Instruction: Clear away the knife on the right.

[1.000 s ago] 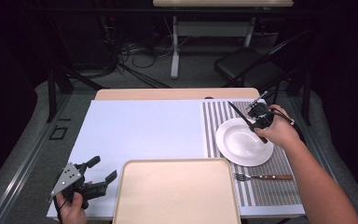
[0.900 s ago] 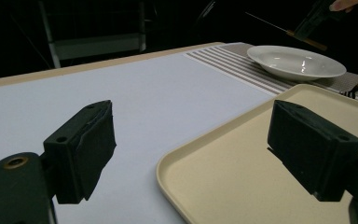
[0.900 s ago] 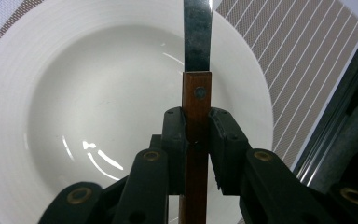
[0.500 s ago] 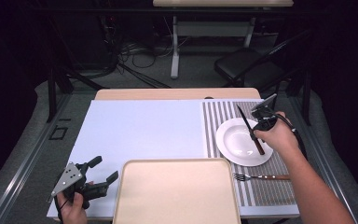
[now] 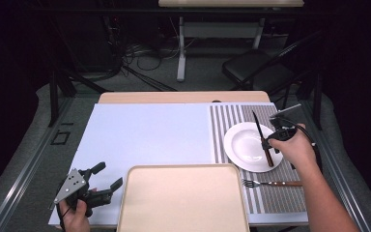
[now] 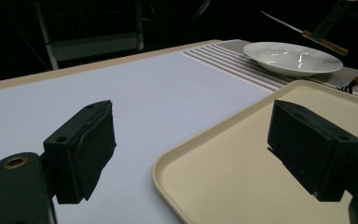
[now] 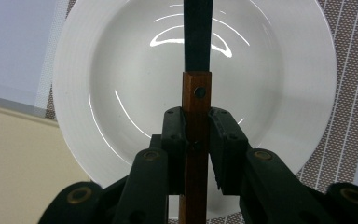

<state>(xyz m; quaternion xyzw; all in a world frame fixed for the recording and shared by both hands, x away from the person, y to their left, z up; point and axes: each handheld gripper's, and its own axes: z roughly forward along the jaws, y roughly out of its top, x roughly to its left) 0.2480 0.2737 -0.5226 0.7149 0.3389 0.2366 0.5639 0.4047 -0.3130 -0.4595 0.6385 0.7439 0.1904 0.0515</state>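
Right gripper fingers clamped on knife wooden handle, blade ahead of fingers, above white plate. Judgement: keep grip firm, blade level, lower gently beside plate on striped mat. Left gripper fingers wide apart, holding nothing, straddling tray rim on counter

The high view is evenly lit from above on the table, while the room around it, from nine through twelve to three o'clock, sinks into near black. The white plate carries curved glare streaks near twelve o'clock in the right gripper view. In the left gripper view the near pads look soft and dim, and the background is dark.
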